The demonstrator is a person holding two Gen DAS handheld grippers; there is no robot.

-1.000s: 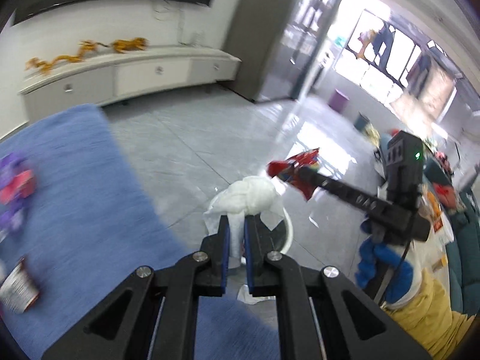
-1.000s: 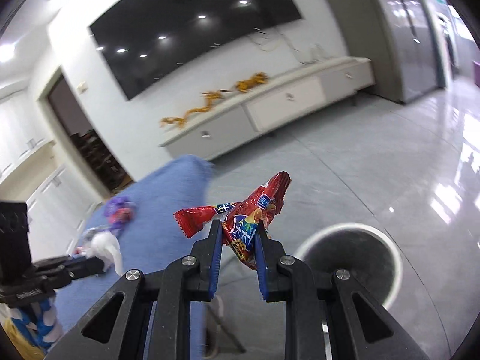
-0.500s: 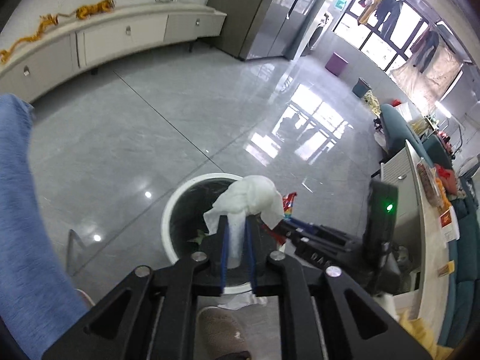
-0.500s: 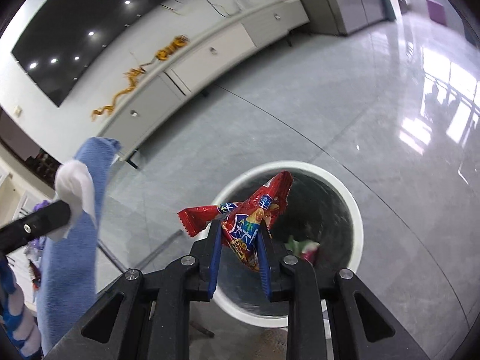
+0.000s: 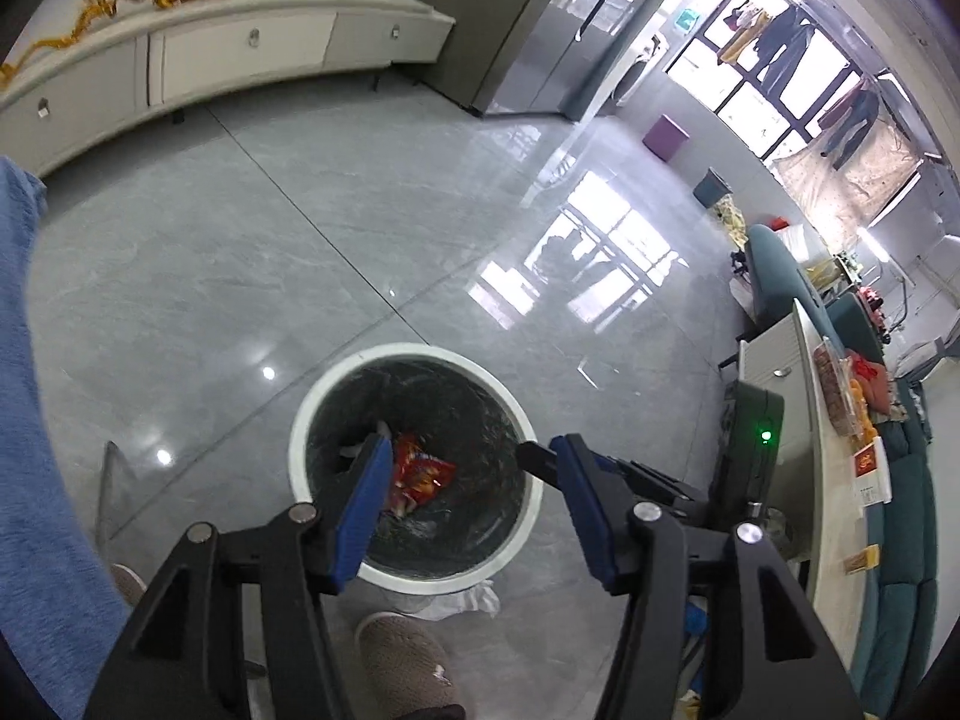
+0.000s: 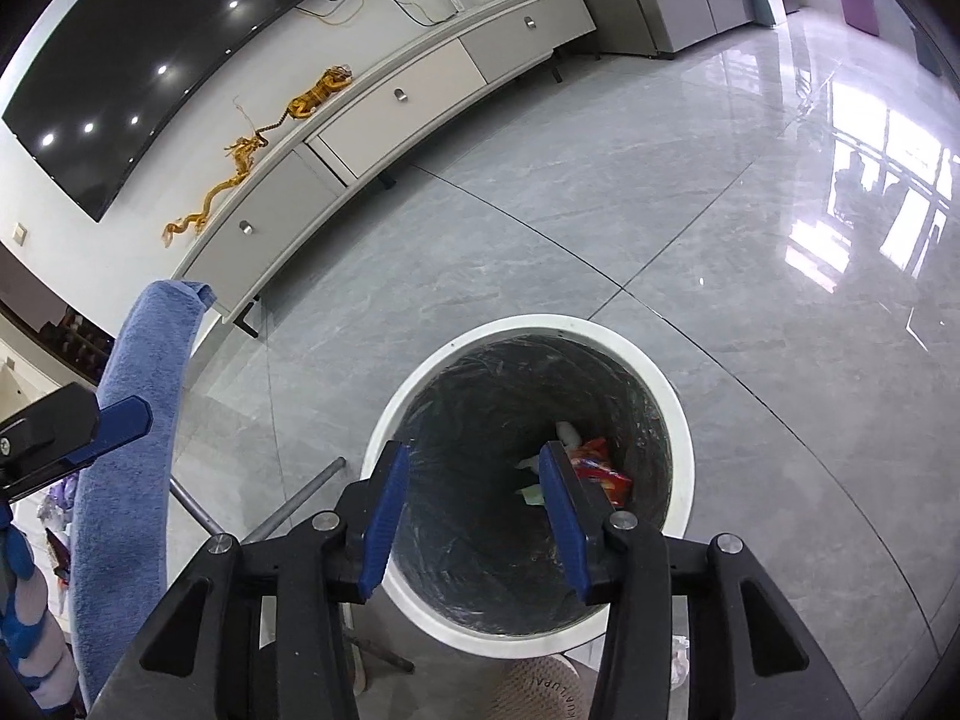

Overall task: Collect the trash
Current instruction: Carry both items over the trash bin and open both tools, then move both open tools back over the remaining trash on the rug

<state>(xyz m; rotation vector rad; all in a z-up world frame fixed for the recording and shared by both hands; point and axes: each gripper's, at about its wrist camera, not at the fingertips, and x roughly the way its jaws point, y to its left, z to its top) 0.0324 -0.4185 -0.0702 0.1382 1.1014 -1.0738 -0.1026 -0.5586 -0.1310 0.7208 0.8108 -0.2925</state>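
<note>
Release step, done: left claw (image 5: 468, 504) and right claw (image 6: 474, 516), jaws just opened, both empty, over bin (image 6: 675, 414). Red wrapper (image 6: 600, 471) and tissue (image 6: 567, 433) inside, far right. Next: fetch remaining trash.

Just below the white trash bin (image 6: 678, 420), at the bottom edge of the right wrist view, the toe of a beige slipper (image 6: 540, 687) bears a curved line of embossed capitals that seems to read "LUPA", with the letters at either end unclear. The red snack wrapper (image 6: 600, 468) inside the bin carries printing too small to read. Far beyond the bin, a green sign (image 5: 686, 18) by the windows is illegible too.
</note>
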